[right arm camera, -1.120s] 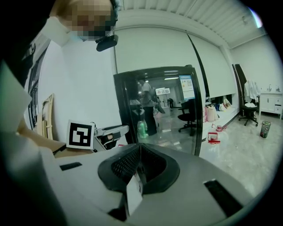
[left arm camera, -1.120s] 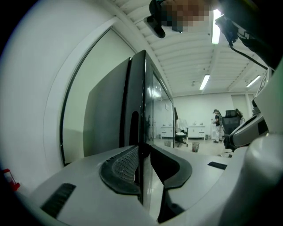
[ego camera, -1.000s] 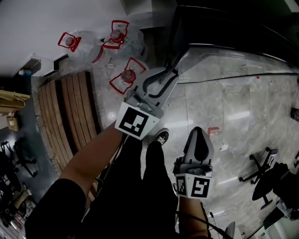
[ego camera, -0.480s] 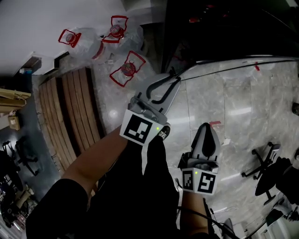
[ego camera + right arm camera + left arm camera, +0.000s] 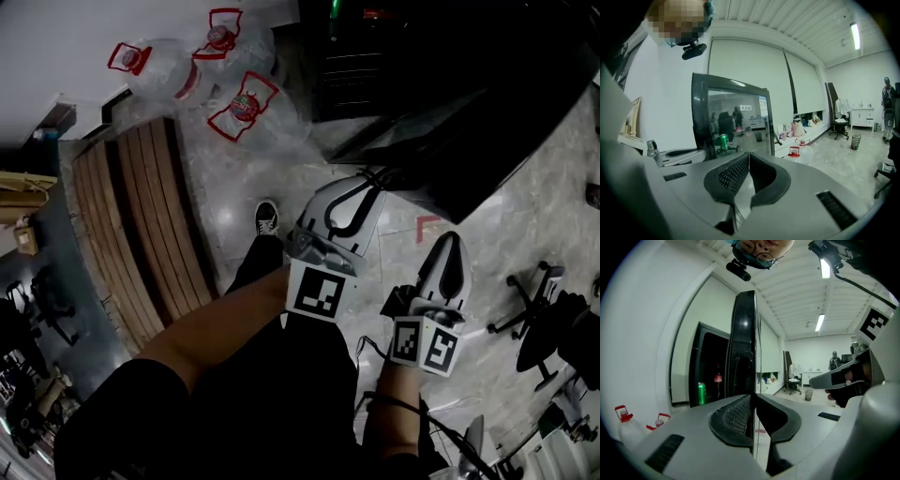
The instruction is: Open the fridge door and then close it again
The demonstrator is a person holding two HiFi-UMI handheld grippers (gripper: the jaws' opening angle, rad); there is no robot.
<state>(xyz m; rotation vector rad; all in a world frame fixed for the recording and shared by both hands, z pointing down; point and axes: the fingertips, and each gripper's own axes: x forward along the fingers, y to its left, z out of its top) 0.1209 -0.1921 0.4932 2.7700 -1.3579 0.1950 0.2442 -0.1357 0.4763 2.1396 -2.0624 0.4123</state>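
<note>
The black fridge [image 5: 375, 47] stands at the top of the head view, its glass door [image 5: 469, 150] swung wide out over the floor. My left gripper [image 5: 367, 180] reaches to the door's free edge. In the left gripper view the jaws of that gripper [image 5: 752, 397] are shut on the thin door edge [image 5: 745, 343]; the dark fridge interior [image 5: 710, 371] with a green can [image 5: 701, 393] lies to the left. My right gripper [image 5: 450, 255] hangs beside it, apart from the door. Its jaws [image 5: 749, 157] are shut with nothing in them, facing the door's glass [image 5: 736, 122].
Large water bottles [image 5: 239, 103] with red handles lie on the floor left of the fridge. A slatted wooden bench [image 5: 141, 234] runs along the left. The person's shoe [image 5: 266, 217] is on the tiles. An office chair [image 5: 544, 328] stands at the right.
The fridge door has swung open from nearly shut. My left gripper has moved right and back with the door edge, and the right gripper has shifted right with it.
</note>
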